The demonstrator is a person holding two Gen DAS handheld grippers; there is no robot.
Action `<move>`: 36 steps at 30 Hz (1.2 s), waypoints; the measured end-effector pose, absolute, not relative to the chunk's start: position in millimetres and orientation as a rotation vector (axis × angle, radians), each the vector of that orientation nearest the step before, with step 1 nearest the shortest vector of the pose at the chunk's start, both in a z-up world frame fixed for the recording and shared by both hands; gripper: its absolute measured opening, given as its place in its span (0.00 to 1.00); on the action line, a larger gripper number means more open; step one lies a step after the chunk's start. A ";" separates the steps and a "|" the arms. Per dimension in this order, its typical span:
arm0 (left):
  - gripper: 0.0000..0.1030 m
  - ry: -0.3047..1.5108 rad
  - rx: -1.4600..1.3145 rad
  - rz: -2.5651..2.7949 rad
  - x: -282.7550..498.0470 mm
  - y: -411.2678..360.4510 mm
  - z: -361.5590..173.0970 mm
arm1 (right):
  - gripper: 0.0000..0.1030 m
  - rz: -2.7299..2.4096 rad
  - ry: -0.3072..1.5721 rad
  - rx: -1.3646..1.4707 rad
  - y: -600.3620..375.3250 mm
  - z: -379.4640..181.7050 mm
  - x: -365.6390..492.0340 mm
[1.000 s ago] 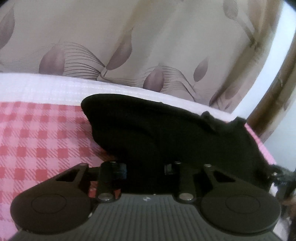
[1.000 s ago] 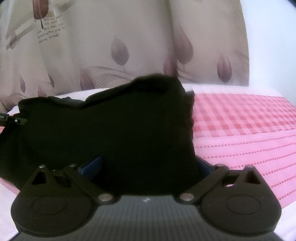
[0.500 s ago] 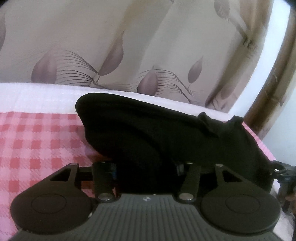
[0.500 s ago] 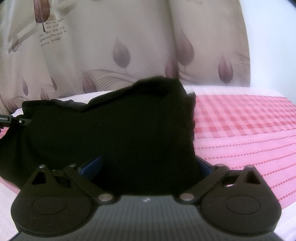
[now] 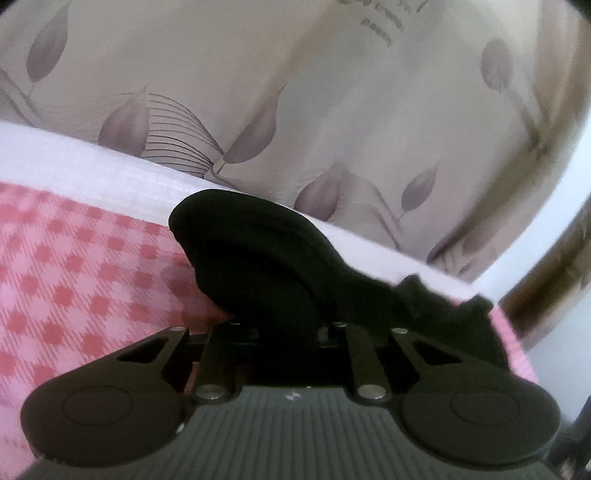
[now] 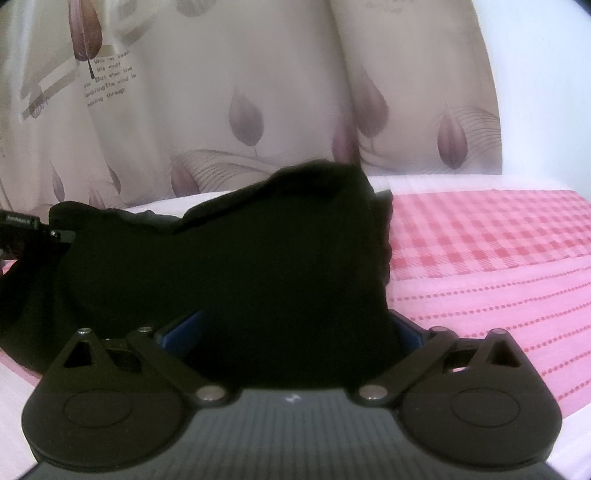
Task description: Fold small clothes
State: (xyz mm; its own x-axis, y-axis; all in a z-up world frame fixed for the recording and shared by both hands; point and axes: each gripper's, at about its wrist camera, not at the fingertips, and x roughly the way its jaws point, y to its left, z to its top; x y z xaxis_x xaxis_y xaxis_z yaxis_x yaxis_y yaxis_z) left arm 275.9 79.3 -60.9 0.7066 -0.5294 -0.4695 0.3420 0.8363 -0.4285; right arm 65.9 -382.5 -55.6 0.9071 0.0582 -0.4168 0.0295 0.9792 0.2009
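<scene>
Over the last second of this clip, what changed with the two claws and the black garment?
The left claw has just been closing on the black garment, whose bulge looks narrower now. The right claw and the checked cover look unchanged.

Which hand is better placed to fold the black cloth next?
Left, probably. The left gripper has just been closing its jaws with the black cloth between them, its edge raised off the bedspread. On the right gripper the jaws stand wide.

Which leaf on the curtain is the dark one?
The leaf at top left of the right wrist view, above the printed words: deep reddish brown, the others pale mauve.
</scene>
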 end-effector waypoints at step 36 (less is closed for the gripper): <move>0.47 0.921 -0.802 -0.562 246.0 -97.5 -51.9 | 1.00 0.077 0.361 0.290 -389.7 -52.9 51.6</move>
State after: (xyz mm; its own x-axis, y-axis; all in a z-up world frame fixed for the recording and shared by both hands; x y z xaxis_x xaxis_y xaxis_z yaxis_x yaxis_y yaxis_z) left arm 246.0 -97.5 -51.9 0.5002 -0.7242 -0.4746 0.0902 0.5887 -0.8033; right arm 51.6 -389.7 -52.9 0.9332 0.1257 -0.3365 -0.0230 0.9557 0.2933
